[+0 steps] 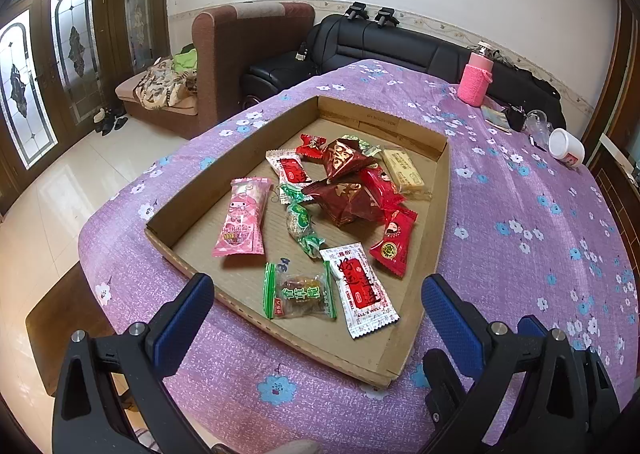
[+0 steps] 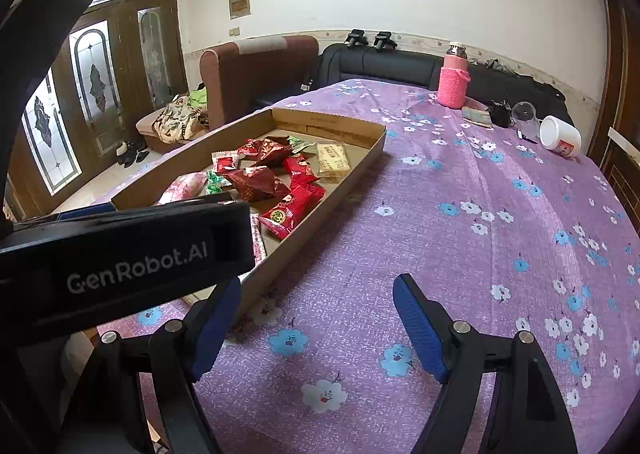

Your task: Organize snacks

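A shallow cardboard tray (image 1: 438, 189) lies on the purple flowered tablecloth (image 1: 520, 221) and holds several wrapped snacks: a pink packet (image 1: 242, 217), a green-edged one (image 1: 298, 292), a white-and-red one (image 1: 360, 290), dark red pouches (image 1: 344, 201) and a yellow bar (image 1: 404, 169). My left gripper (image 1: 318, 300) hovers open over the tray's near end with nothing between its blue pads. In the right wrist view the tray (image 2: 352, 169) sits to the left. My right gripper (image 2: 318, 318) stands open above bare cloth beside it. The left gripper's black body (image 2: 120, 254) hides the tray's near part.
At the far right of the table stand a pink knit-covered bottle (image 1: 476, 79), a tipped white cup (image 1: 566, 147), a clear glass and small dark items. Sofas (image 1: 380, 45) and wooden doors lie beyond the table; its left edge drops to a tiled floor.
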Action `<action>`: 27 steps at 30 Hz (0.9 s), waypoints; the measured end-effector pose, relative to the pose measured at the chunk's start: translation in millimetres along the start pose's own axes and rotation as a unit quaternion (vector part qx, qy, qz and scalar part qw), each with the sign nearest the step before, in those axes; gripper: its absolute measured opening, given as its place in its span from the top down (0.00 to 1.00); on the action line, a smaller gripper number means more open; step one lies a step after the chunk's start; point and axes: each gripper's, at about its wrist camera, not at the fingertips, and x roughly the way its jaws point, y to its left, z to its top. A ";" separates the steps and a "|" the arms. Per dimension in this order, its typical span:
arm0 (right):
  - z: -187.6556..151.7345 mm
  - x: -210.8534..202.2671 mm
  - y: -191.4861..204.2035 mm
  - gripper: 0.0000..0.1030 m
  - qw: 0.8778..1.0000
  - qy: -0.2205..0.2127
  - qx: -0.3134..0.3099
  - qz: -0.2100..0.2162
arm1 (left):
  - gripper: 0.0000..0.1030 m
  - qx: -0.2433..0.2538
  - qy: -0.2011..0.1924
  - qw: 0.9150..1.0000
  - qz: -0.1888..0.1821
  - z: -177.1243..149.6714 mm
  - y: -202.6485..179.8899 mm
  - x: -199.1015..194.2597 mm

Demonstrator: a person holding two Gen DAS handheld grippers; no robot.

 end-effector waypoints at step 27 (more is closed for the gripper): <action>1.8 -1.9 -1.6 0.20 1.000 -0.009 0.004 0.001 | 0.00 0.004 -0.016 1.000 0.006 0.2 -0.2 -4.4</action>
